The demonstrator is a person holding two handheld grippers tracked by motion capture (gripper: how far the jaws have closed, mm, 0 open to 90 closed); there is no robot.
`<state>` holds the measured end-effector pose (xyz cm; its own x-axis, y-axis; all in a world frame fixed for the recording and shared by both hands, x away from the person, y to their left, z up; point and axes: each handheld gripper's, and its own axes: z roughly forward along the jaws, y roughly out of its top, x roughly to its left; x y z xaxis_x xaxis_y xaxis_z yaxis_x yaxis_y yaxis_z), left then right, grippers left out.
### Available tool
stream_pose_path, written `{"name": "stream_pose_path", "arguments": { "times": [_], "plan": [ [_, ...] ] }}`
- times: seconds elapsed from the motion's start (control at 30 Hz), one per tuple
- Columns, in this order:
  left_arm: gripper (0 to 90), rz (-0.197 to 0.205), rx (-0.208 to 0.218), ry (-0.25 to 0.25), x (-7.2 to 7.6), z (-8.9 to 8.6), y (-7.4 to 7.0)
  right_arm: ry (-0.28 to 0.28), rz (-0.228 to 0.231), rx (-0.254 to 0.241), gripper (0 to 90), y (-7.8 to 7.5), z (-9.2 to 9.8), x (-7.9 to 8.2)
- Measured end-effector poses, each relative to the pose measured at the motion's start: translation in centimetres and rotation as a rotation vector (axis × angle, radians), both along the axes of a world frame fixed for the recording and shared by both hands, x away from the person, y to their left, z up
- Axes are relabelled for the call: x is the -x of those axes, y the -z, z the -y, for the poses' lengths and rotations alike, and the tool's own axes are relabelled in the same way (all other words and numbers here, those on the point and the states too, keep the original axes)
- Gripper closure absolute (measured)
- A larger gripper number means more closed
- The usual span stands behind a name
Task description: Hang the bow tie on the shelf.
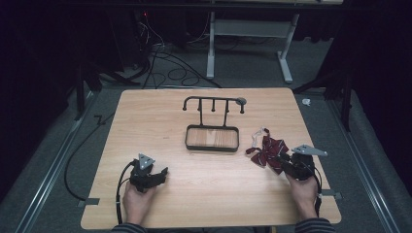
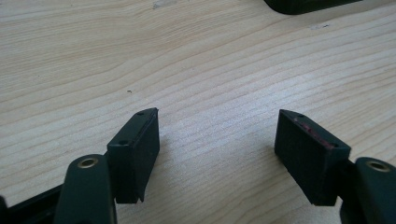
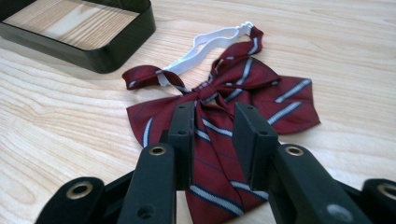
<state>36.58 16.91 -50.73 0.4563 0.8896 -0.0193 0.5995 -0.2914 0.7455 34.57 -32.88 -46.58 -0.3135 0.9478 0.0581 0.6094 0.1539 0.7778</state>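
Maroon-striped bow tie [image 1: 267, 151] found lying on the pale wooden counter [image 1: 145, 121], right of centre, just beside the black tray [image 1: 212, 150]. Saw its white elastic strap [image 3: 205, 42] looped away toward the tray wall, one short maroon end curled just beside it. Noted a black rack of hooks [image 1: 214, 99] rising from the tray's far edge, well apart from both hands. Nothing standing between the bow tie and the tray but bare wood. Spotted loose cables [image 1: 170, 73] on the grey floor past the counter's far edge.

Found the right gripper [image 1: 283, 162] at the near end of the bow tie, its fingers [image 3: 254, 135] narrowed to either side of one hanging tail, with cloth filling the gap from pad to pad. Could not tell whether the pads actually pressed on the cloth. Lower end of that tail cut off at the bottom of the right gripper view.

Found the left gripper [image 1: 163, 174] low over the counter's near left, well apart from the bow tie, fingers [image 2: 135, 149] spread wide over plain wood grain. Caught a dark rounded edge [image 2: 303, 4] at the top of the left gripper view, too cropped to name. Room beyond the counter mostly lost in shadow.
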Motion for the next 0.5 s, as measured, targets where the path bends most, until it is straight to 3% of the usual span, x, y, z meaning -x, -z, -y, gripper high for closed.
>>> {"name": "stream_pose_path", "arguments": {
  "times": [0.5],
  "plan": [
    [31.4, 0.000, 0.001, 0.000, 0.0, 0.0, 0.0, -0.013, -0.018, 0.017, 71.2, -1.0, -1.4, -3.9]
  ]
}}
